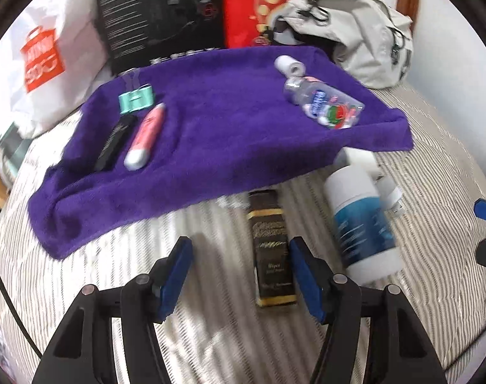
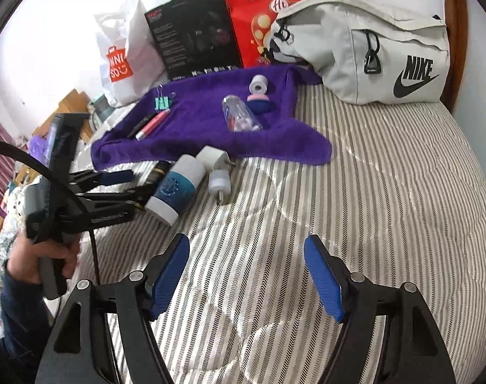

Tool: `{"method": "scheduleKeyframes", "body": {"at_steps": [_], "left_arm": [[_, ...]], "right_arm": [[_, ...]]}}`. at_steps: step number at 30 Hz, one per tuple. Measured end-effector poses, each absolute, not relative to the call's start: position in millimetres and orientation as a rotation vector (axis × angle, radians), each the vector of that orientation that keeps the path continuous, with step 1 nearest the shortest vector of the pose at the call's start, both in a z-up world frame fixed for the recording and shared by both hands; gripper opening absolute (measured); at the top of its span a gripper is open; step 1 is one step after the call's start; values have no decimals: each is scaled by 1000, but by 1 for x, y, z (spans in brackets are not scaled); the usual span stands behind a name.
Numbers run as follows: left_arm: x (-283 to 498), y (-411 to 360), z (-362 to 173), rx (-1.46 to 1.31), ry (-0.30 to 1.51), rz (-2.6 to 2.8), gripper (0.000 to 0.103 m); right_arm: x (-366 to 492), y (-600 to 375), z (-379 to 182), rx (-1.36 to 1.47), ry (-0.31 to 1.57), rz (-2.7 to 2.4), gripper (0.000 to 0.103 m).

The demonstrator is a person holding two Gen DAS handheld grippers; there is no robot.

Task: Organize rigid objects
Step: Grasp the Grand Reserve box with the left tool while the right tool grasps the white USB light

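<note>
Left gripper (image 1: 241, 268) spread wide, fingers straddling the dark box (image 1: 271, 249) on the striped bed (image 2: 387, 208), gripping nothing. Right gripper (image 2: 247, 276) wide open, empty, well apart from the purple towel (image 2: 204, 128).

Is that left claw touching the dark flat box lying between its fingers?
Apart. In the left wrist view, striped bedding shows between the dark box and both blue fingers of the left gripper.

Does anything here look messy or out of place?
Somewhat. The purple towel holds several small things, but a dark box, a white-and-blue bottle and two white plugs lie on their sides on the striped bedding beside it. The towel's front edge is rumpled. Nothing looks spilled or broken.
</note>
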State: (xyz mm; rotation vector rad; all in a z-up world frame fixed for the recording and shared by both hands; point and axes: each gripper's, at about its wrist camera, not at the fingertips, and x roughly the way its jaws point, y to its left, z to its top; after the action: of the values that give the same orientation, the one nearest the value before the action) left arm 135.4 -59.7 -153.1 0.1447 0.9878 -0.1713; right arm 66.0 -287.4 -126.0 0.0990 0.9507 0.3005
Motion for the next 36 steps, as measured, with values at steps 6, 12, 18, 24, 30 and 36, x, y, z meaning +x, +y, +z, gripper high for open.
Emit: {"method": "scheduleKeyframes", "body": {"at_steps": [6, 12, 18, 24, 30, 36], "left_arm": [[136, -54, -153, 121, 964, -170, 40], [133, -67, -153, 161, 950, -216, 23], [133, -60, -152, 122, 952, -258, 22], [131, -57, -151, 102, 957, -264, 22], [132, -55, -151, 106, 962, -274, 22], [126, -44, -150, 163, 968, -218, 23]], "right_arm": [[86, -275, -133, 79, 943, 269, 74], [113, -258, -137, 49, 920, 278, 73], [132, -241, -154, -4, 951, 279, 68], [139, -226, -163, -72, 936, 252, 53], [143, -220, -163, -100, 935, 235, 29], [130, -239, -161, -101, 981, 243, 29]]}}
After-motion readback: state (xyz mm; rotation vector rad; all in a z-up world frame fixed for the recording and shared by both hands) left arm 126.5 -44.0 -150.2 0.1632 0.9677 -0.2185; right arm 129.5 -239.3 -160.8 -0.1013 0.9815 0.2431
